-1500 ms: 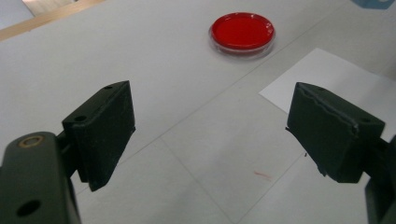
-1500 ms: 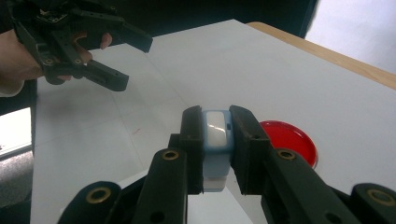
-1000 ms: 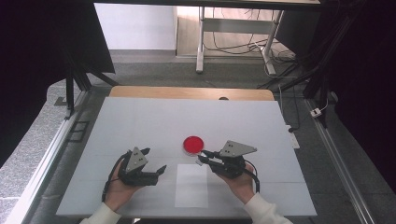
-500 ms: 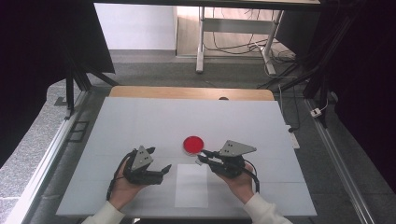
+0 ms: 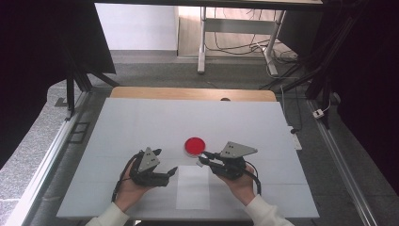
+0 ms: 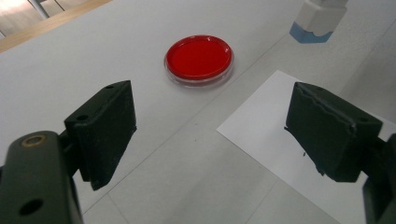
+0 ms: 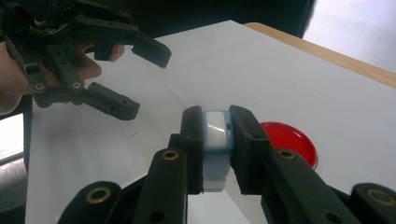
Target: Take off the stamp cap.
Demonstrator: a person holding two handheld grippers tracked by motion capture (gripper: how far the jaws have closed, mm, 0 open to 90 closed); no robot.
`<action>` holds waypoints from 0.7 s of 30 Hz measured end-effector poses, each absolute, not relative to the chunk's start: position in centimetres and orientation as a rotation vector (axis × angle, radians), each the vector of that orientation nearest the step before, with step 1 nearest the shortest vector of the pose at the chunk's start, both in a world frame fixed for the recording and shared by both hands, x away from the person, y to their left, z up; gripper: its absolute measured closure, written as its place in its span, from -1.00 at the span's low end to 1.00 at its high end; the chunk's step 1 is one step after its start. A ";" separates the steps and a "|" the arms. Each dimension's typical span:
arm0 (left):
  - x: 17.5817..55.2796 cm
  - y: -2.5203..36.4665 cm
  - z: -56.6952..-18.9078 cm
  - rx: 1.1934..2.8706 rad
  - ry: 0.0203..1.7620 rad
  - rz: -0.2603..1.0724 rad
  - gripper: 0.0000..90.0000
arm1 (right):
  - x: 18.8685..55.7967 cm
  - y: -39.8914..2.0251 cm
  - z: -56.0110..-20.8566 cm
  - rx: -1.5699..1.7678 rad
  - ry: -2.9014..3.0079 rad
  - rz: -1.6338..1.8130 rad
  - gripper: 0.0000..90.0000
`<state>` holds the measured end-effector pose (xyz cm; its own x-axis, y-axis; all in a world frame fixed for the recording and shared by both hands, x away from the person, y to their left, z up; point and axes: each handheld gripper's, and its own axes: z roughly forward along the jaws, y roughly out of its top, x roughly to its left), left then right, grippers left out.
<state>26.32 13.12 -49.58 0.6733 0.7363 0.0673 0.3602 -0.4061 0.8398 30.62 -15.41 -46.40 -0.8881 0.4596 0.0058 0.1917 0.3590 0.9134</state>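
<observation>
The right gripper (image 7: 216, 154) has its jaws clamped on a small blue-and-white block (image 7: 215, 135) – the piece stands upright between the pads. Just beyond those jaws, slightly to their right, a red petri dish (image 7: 289, 140) lies flat on the white table (image 5: 141, 122). The left gripper (image 6: 210, 135) has its jaws spread wide with nothing between them – a white paper sheet (image 6: 280, 140) lies under its right jaw, the dish ahead

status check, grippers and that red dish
Right gripper shut on small blue-white block. Left gripper open, empty. Red dish on table, untouched. Nothing in the way.
</observation>
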 end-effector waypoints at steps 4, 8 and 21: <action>26.4 12.5 -49.6 2.023 0.834 0.546 -0.63 | 30.6 -15.3 -46.4 0.585 2.370 1.540 0.68; 26.4 12.0 -49.6 2.032 0.820 0.543 -0.63 | 30.6 -15.3 -46.5 0.587 2.369 1.540 0.68; 26.5 10.9 -49.8 2.037 0.804 0.554 -0.60 | 30.7 -15.2 -46.5 0.610 2.349 1.547 0.68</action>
<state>26.47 10.95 -49.77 0.6945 0.7143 0.0866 0.3355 -0.4279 0.8392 30.73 -15.23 -46.50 -0.8771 0.4802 0.0113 0.2002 0.3439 0.9174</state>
